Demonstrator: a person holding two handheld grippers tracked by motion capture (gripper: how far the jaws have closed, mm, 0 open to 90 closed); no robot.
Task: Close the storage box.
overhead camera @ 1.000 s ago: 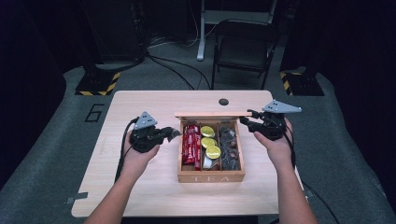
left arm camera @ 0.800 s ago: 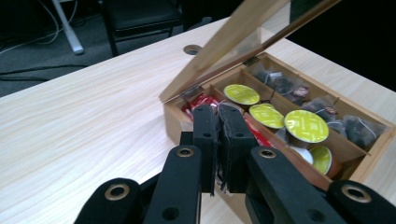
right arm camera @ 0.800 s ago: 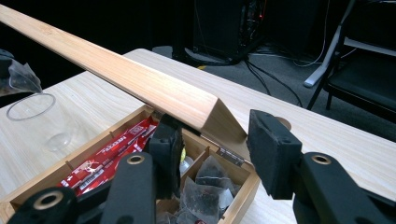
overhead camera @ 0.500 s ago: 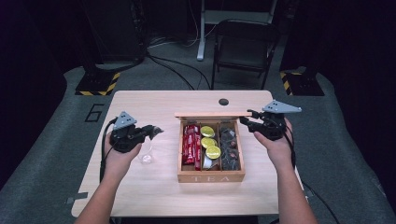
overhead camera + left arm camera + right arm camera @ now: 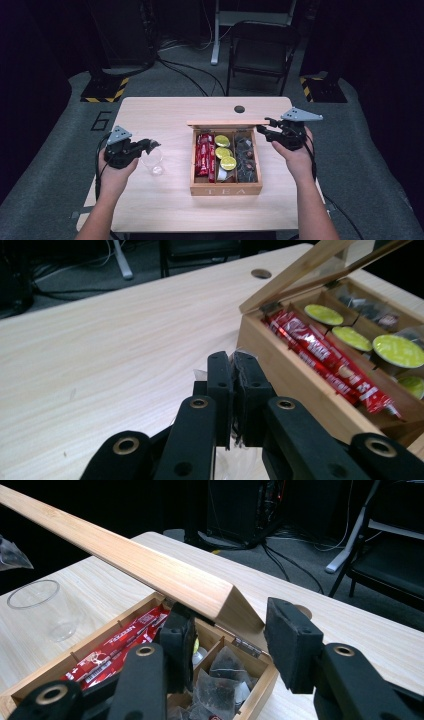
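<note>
1. So, this looks about half done: one item is out of the box and over the cup, but not dropped yet.
2. Nearest, by the table's left edge: the left gripper is clenched on a thin clear sachet. In the left gripper view its pads are pinched tight on the film.
3. The sachet hangs just above the clear cup. The cup stands upright and looks empty, well apart from the box.
4. At table centre, towards the near edge, is the wooden tea box, with three compartments still stocked. Red stick packs are on the left, green-topped pods in the middle and dark sachets on the right.
5. Farther back, the lid is raised on its hinges.
6. The right gripper is at the lid's right end. Its jaws stand apart around that corner, one under the lid, with a gap at the other pad. I read that as propping, not clamping.
7. Left to do, I judge: lower the sachet, release it into the cup, then let the lid down.
8. The sachet is flimsy and transparent, and I can't tell what's in it.
</note>
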